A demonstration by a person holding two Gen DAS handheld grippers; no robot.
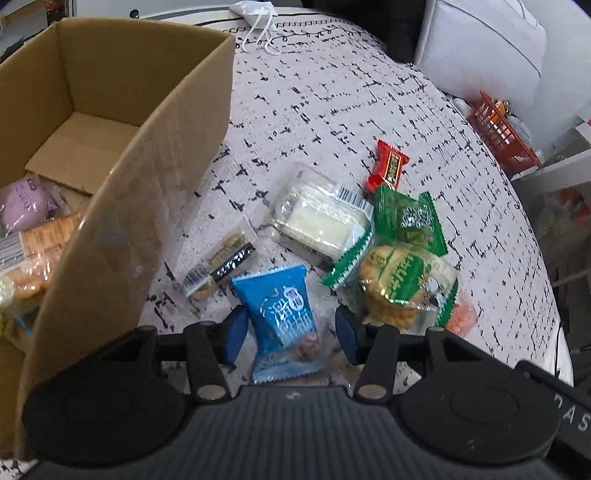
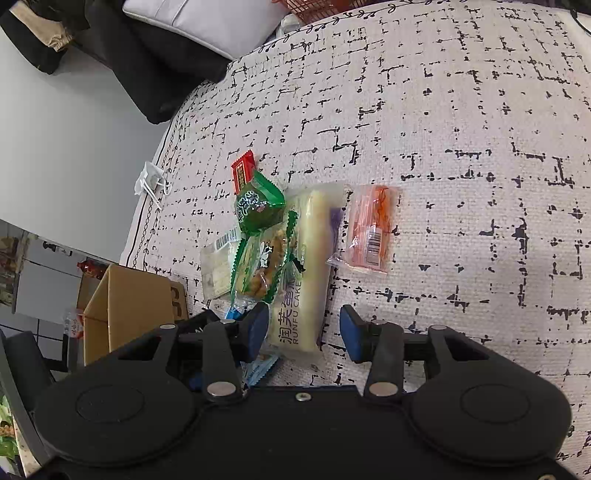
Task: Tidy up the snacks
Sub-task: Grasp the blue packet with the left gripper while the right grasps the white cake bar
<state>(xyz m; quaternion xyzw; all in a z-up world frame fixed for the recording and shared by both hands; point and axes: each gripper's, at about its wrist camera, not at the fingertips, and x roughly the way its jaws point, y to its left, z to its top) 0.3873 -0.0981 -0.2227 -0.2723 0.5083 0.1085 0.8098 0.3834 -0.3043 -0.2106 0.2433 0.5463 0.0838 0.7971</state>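
Left gripper (image 1: 291, 334) fingers spread around blue snack packet (image 1: 282, 325): pinch mid-body, lift into cardboard box (image 1: 147, 147). Right gripper (image 2: 303, 334) fingers spread over Runfu cake (image 2: 306, 277).

This was a home living space: a round table under a white cloth with black dashes (image 1: 332, 96), a grey padded cushion (image 2: 207, 22) at twelve o'clock, an orange plastic basket (image 1: 502, 129) at two o'clock, dark clothing (image 2: 122, 48) draped nearby.
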